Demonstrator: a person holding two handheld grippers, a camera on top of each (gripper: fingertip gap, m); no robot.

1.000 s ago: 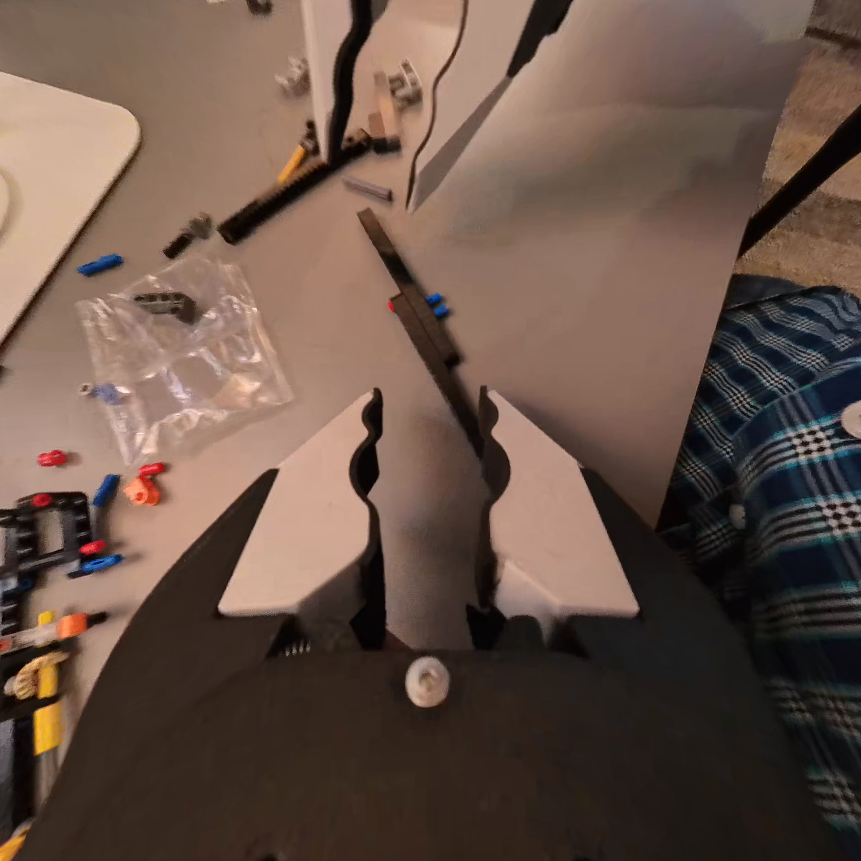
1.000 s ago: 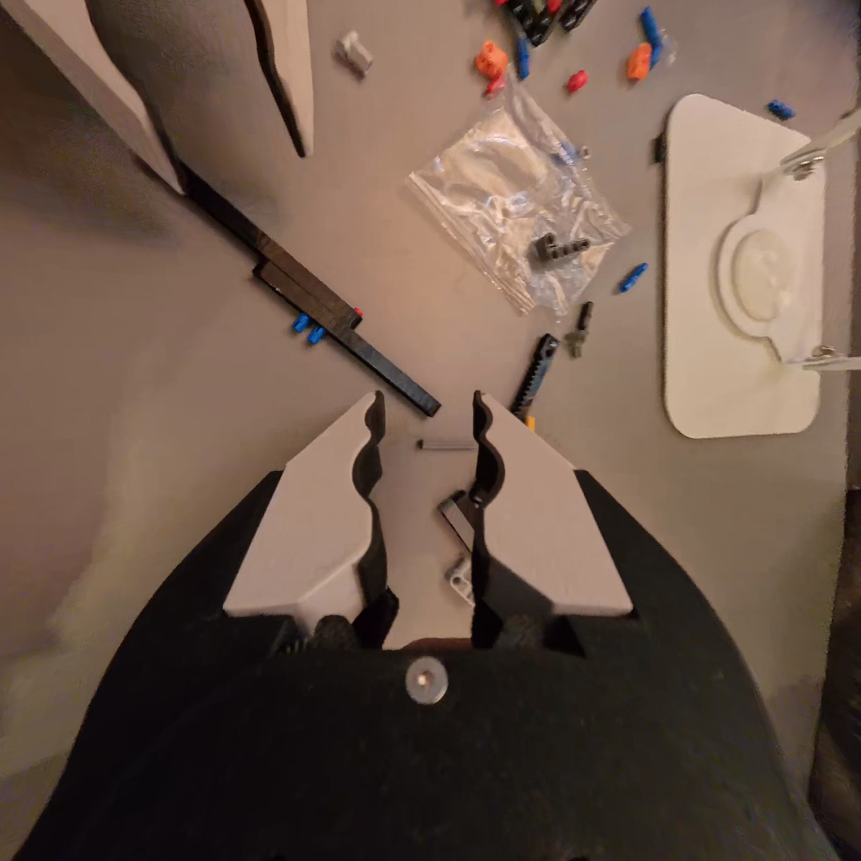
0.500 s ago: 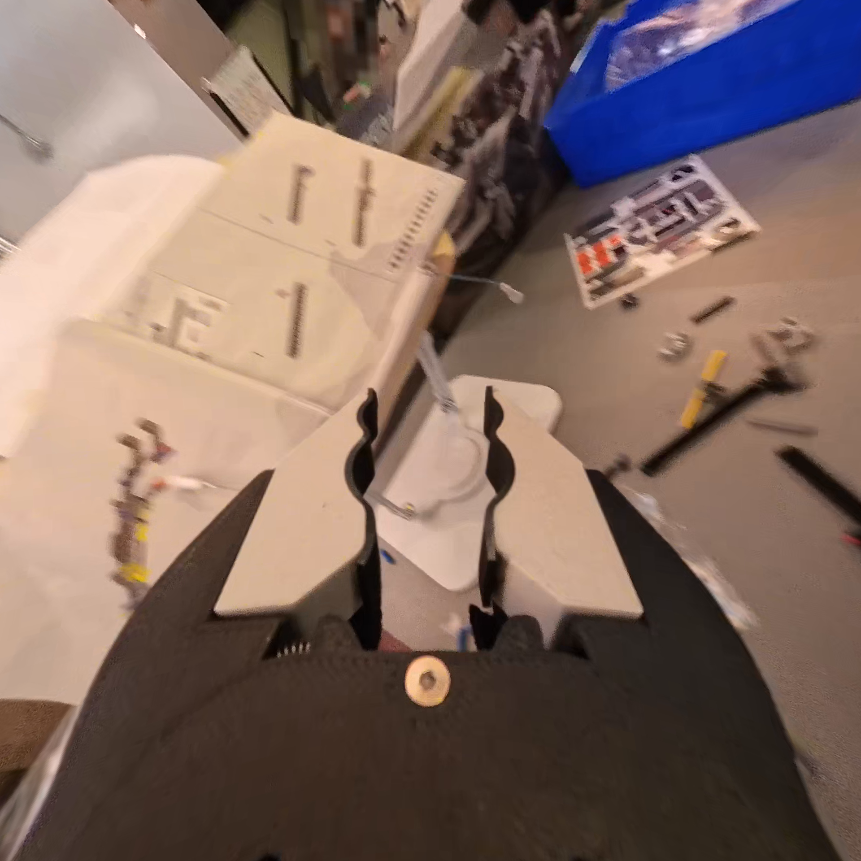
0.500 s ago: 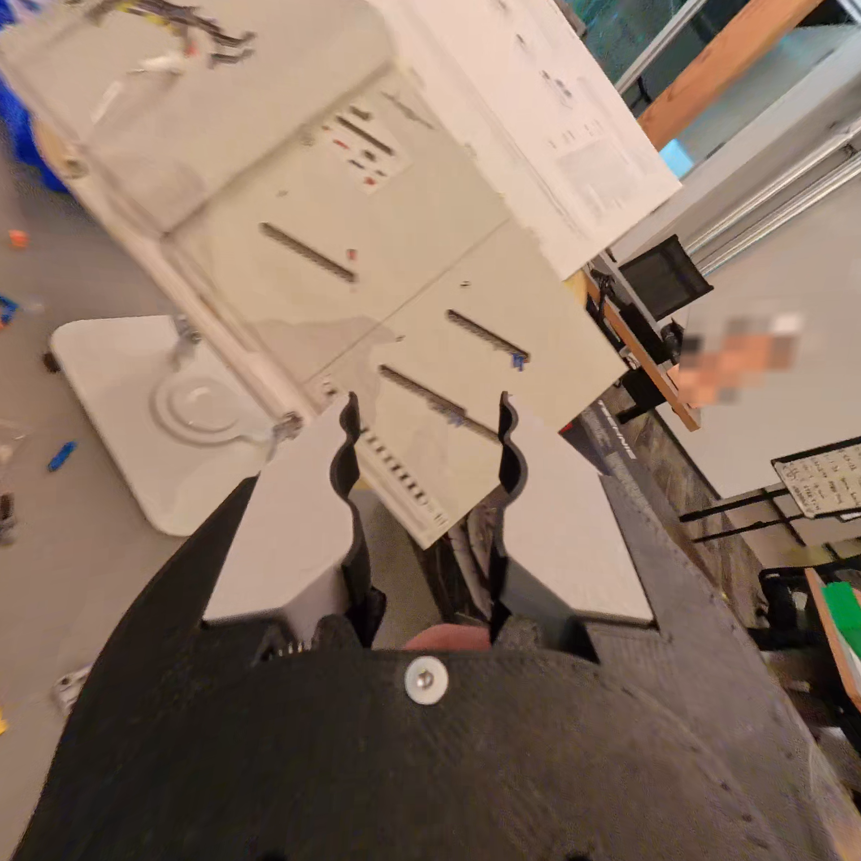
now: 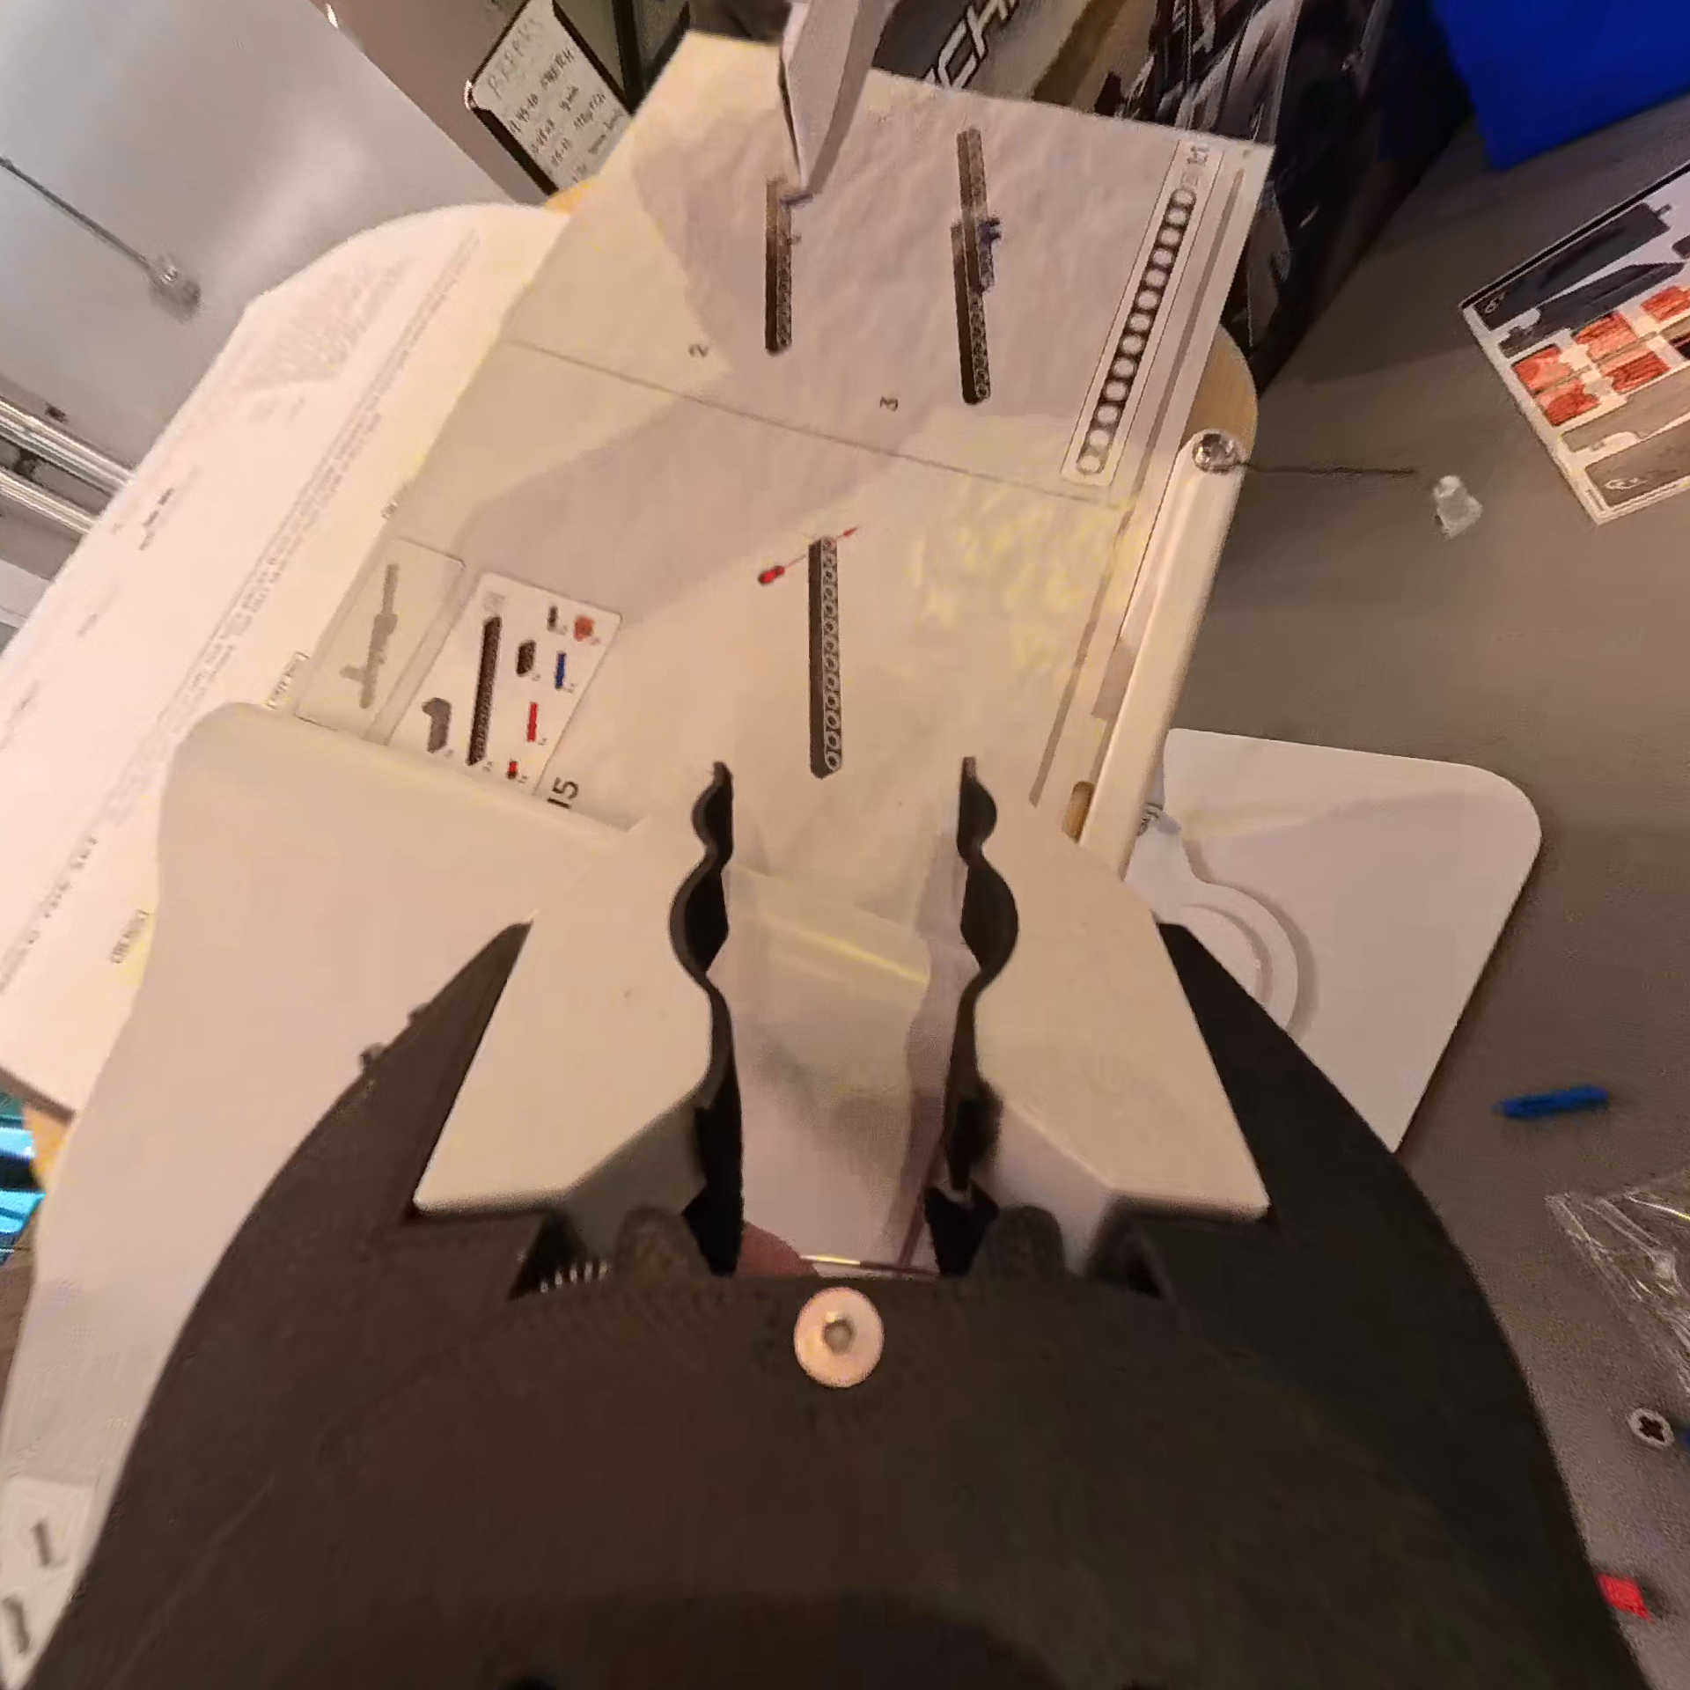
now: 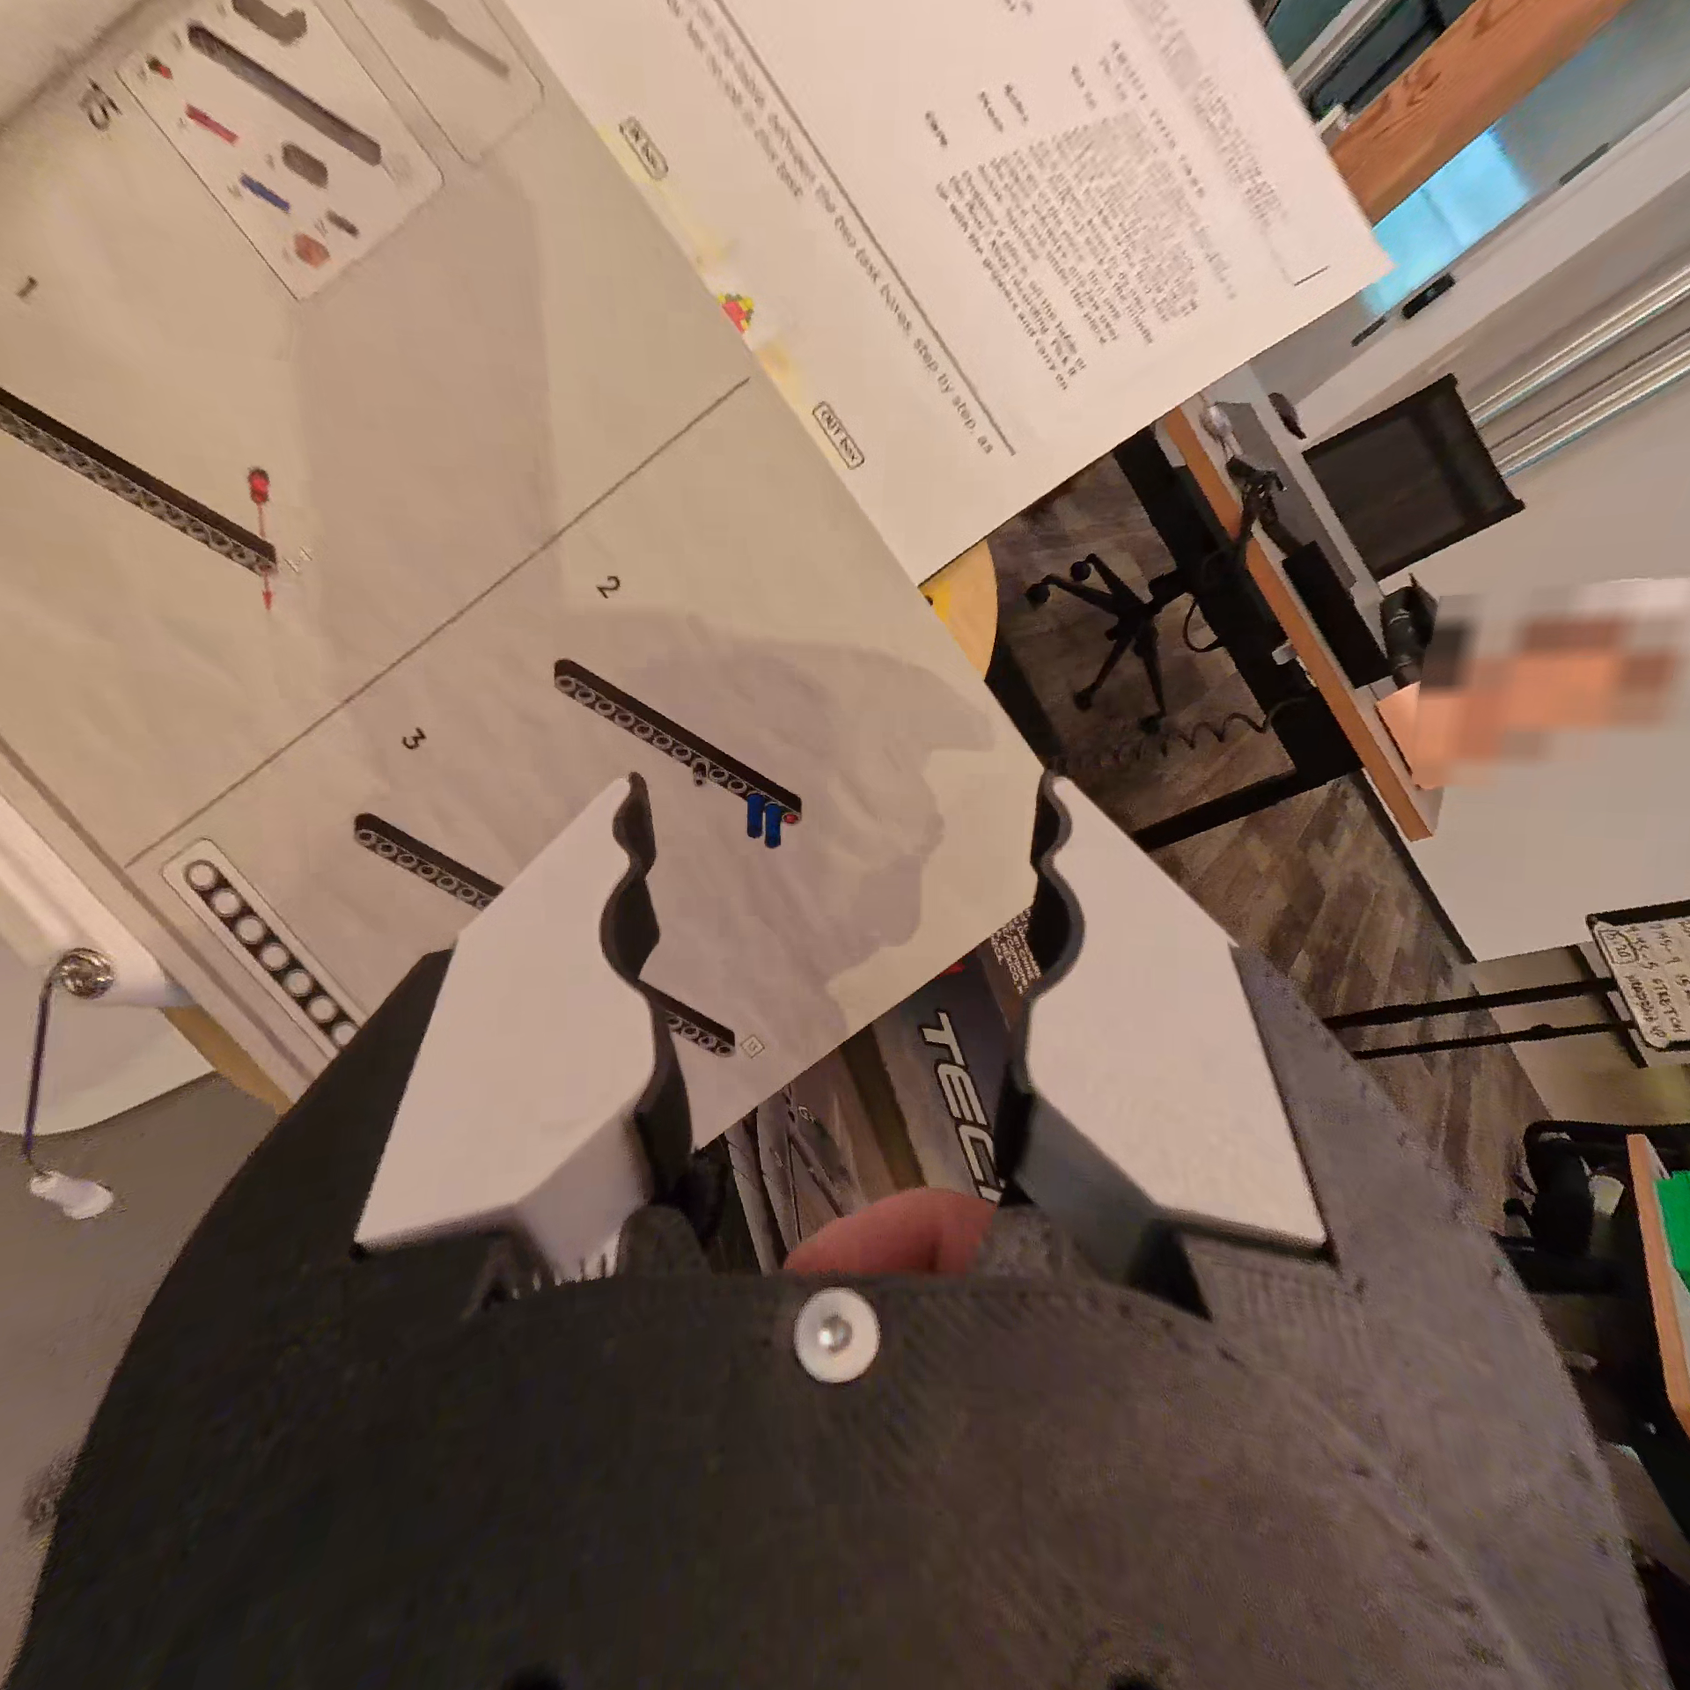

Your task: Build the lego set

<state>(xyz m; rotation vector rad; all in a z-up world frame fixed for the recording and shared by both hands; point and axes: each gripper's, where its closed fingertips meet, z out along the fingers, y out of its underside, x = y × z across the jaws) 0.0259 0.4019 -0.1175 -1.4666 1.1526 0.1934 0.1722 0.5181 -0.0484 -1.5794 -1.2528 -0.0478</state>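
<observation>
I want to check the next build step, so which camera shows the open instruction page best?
The left wrist view: the instruction page sits almost square to the camera, with its build drawings and the parts panel visible above the open tongs. The right wrist view shows the same page tilted, closer and cut off at the frame edges.

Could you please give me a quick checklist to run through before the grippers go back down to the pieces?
1. Left gripper empty and open: ok, nothing sits between its fingers.
2. Right gripper empty and open: ok, the gap is wide and empty.
3. Instruction booklet readable: ok, it lies open at the beam steps on its white stand.
4. Loose pieces in reach: cannot tell; only a blue pin and the corner of a clear bag show on the grey table.
5. Beam assembly located: cannot tell, it is in neither view.
6. Grippers aimed at the work: not ok, both point at the booklet.
</observation>
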